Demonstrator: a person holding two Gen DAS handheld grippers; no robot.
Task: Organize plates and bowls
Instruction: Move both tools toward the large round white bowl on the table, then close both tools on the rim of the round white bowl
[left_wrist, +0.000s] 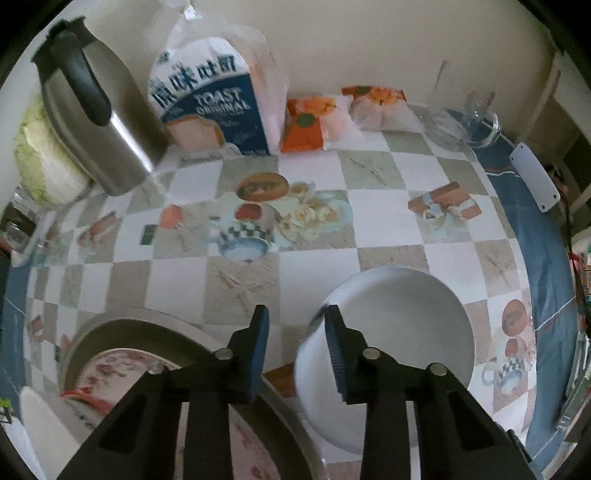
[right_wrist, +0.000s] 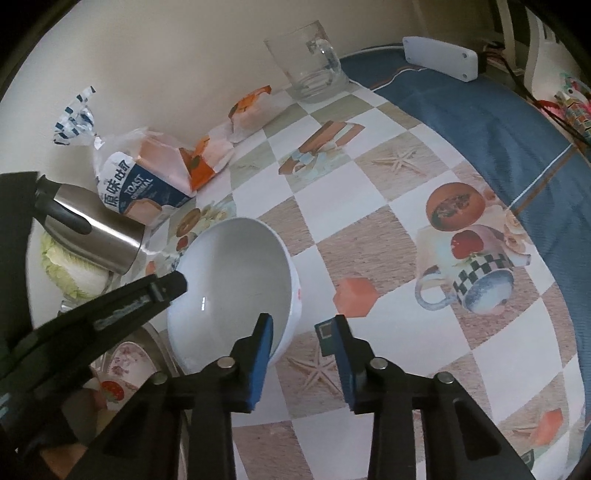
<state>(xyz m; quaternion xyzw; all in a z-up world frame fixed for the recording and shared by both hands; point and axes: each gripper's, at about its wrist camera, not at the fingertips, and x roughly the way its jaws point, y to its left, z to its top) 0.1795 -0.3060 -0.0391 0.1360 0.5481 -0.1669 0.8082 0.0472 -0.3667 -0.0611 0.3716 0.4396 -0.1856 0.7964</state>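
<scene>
A white bowl (left_wrist: 399, 332) stands on the checked tablecloth, seen low and right in the left wrist view. My left gripper (left_wrist: 297, 325) straddles its left rim: the right finger is inside the bowl and the left finger outside, with a gap of cloth showing. In the right wrist view the same bowl (right_wrist: 229, 280) sits left of centre. My right gripper (right_wrist: 303, 332) straddles its near right rim, jaws apart. The right pad stands clear of the bowl's outer wall. The left gripper's black finger (right_wrist: 166, 288) shows at the bowl's left rim. A floral plate (left_wrist: 110, 369) lies in a steel basin (left_wrist: 147, 319).
Along the wall stand a steel jug (left_wrist: 99, 122), a toast bag (left_wrist: 218, 92), orange snack packets (left_wrist: 317, 122) and a glass mug (right_wrist: 310, 62). A cabbage (left_wrist: 40, 158) sits at the far left. A white box (right_wrist: 439, 57) lies on the table's blue border (right_wrist: 498, 122).
</scene>
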